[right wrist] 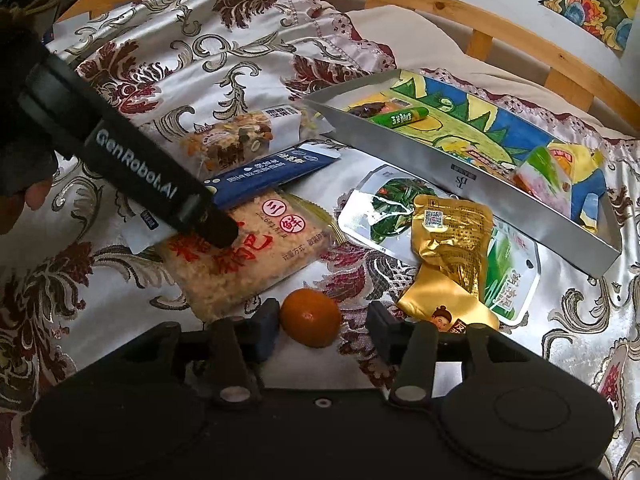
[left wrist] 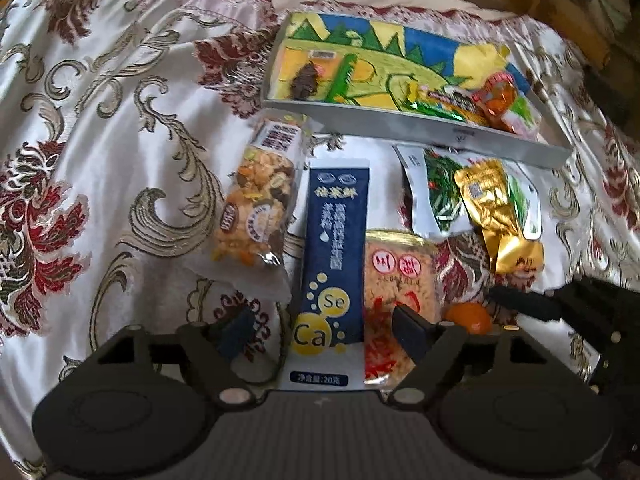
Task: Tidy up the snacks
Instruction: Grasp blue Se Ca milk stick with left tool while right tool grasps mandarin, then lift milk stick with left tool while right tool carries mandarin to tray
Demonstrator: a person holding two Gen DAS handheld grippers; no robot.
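Between your right gripper's (right wrist: 322, 326) fingers sits the small orange (right wrist: 311, 317), jaws apart and not yet pressing it.

Your left gripper (left wrist: 324, 330) also stands open, straddling the blue sachet (left wrist: 326, 256), with its right finger over the rice-cracker pack (right wrist: 244, 256) and nothing clamped. Just beyond your right fingertips lie the gold pouch (right wrist: 450, 256) and the green vegetable pack (right wrist: 386, 210); the nut bar (left wrist: 256, 204) lies ahead-left of your left gripper. Farther ahead waits the tray (right wrist: 460, 184), already holding a few snacks. You look to be at the pick-up step: next, close squarely on the orange, gently, since it may roll on the satin cloth (left wrist: 100, 120).
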